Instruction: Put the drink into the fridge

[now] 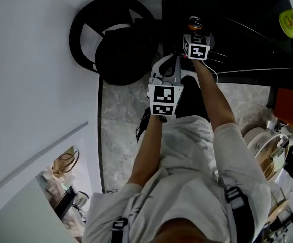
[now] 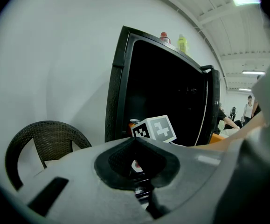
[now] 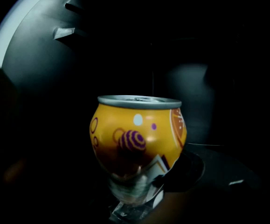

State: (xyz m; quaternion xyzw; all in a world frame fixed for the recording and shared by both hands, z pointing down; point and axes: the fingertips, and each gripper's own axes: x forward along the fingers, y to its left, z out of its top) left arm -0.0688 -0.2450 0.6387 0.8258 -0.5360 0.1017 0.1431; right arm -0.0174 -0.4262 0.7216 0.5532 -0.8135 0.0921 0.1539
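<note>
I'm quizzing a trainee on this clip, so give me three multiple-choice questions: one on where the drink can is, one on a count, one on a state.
1. Where is the orange-yellow metal drink can with purple swirls? A: on a wicker chair. B: inside the black fridge. C: on top of the fridge.
2. How many plastic bottles stand on the fridge's top? A: none. B: five. C: two.
3. The fridge's black door is: A: swung open. B: shut. C: taken off.
Answers: B, darkness surrounds the can in the right gripper view; C, a red-capped bottle and a yellow-green one show in the left gripper view; A, the interior is exposed.
</note>
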